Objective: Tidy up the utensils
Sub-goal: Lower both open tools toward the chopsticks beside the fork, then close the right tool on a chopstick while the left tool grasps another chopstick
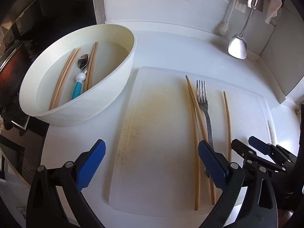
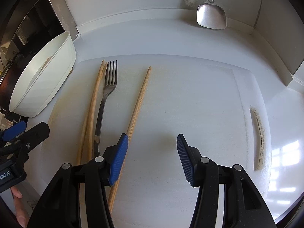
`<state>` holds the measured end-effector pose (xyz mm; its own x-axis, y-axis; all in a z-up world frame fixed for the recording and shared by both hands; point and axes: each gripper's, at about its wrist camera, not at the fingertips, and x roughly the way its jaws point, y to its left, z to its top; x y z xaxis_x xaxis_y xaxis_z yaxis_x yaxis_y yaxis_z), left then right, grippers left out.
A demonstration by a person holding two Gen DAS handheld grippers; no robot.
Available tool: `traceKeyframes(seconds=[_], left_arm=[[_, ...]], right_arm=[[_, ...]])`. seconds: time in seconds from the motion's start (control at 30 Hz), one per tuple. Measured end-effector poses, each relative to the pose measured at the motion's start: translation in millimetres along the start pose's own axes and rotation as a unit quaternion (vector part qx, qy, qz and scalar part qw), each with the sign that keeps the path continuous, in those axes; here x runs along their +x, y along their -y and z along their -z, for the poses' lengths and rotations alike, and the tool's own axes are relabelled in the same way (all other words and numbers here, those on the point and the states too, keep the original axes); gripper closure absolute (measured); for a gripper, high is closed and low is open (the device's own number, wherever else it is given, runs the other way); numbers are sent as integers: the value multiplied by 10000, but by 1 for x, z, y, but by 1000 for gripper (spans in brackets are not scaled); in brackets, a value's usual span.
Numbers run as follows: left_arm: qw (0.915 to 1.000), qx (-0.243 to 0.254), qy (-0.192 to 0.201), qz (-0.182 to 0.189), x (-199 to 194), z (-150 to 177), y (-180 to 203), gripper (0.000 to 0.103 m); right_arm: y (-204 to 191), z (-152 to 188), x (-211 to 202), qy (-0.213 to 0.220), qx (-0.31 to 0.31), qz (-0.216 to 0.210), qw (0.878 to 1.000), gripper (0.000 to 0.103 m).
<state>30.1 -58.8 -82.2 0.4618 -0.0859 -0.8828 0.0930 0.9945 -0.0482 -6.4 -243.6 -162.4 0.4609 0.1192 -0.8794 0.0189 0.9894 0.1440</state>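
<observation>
— White plastic everywhere on the left wrist view: a cutting board (image 1: 161, 133) lies on the counter, and the left gripper (image 1: 151, 163) hangs above its stained middle with its jaws spread wide, nothing between the blue pads.

— And the utensils?

— A cream bowl (image 1: 121, 70) sits just beside the board's far left corner. Inside it: chopsticks (image 1: 64, 79) and a spoon (image 1: 81, 72) with a teal handle. On the board's right half, a pair of chopsticks (image 1: 195, 133) lies touching a metal fork (image 1: 204, 104), and a single chopstick (image 1: 227, 117) rests apart, further right. A steel spatula (image 1: 238, 45) hangs by the back wall.

— Over to the right wrist view.

— Same board (image 2: 190, 95), seen from the other side. The right gripper (image 2: 152, 157) is held over it, jaws apart, gripping nothing. Its left pad (image 2: 118, 161) overlaps the single chopstick (image 2: 140, 96) in the picture; whether they touch, I cannot tell. The fork (image 2: 109, 87) and paired chopsticks (image 2: 95, 98) lie left of that, the bowl (image 2: 57, 72) further left. The left gripper's tips (image 2: 20, 131) show at the edge, above fingers (image 2: 19, 209) of a hand.
</observation>
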Motion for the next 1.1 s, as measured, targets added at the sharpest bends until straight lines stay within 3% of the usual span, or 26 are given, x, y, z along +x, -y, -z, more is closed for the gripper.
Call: traceKeyframes(seconds=[0.1, 0.33, 0.43, 0.5, 0.6, 1.1], left_arm=[[10000, 59, -47, -6, 4, 1, 6, 7], [10000, 66, -54, -1, 2, 2, 6, 7], [10000, 56, -66, -4, 4, 2, 6, 7], [10000, 50, -71, 1, 5, 2, 7, 7], [10000, 82, -54, 12, 8, 3, 10, 7], [9988, 439, -137, -182, 33, 8, 25, 7]], right_arm=[[-8, 0, 1, -20, -119, -36, 9999, 52], [-25, 1, 5, -4, -579, 308, 9978, 54], [-17, 0, 3, 2, -546, 348, 9979, 68], [-10, -1, 2, 16, -502, 428, 9978, 83], [0, 0, 1, 34, -459, 458, 9979, 89], [6, 0, 1, 118, -350, 376, 9986, 89]])
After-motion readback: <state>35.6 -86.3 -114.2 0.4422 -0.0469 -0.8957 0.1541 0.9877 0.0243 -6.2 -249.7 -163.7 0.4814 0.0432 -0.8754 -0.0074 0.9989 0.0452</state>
